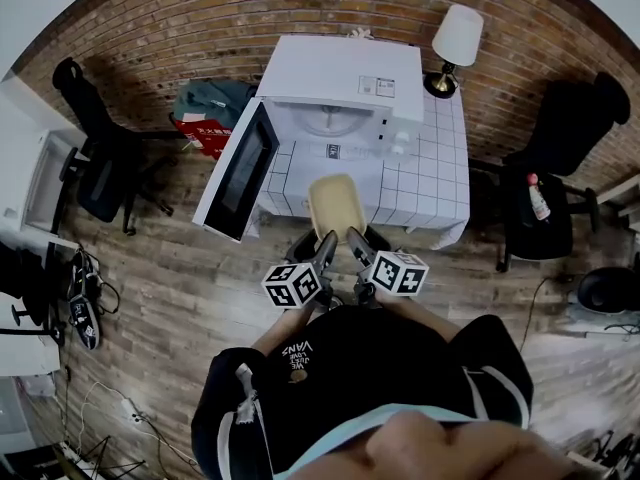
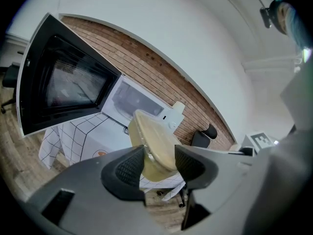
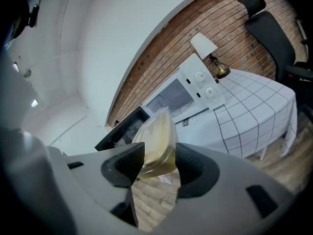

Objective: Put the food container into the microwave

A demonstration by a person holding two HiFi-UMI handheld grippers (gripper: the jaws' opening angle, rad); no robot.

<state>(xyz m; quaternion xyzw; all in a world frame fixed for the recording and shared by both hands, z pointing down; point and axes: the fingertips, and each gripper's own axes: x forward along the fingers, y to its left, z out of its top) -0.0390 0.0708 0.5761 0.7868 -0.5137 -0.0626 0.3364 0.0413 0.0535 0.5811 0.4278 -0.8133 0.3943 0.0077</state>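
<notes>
At the left, the microwave door [image 1: 238, 173] is swung wide open. The left gripper [image 2: 159, 161] is clamped on the near end of the food container [image 1: 336, 206], which is held in the air before the microwave [image 1: 345, 88] on the checked table [image 1: 440, 183]. The right gripper [image 3: 159, 161] is clamped on the same end. A lamp [image 1: 455, 43] is seen at the far right.
</notes>
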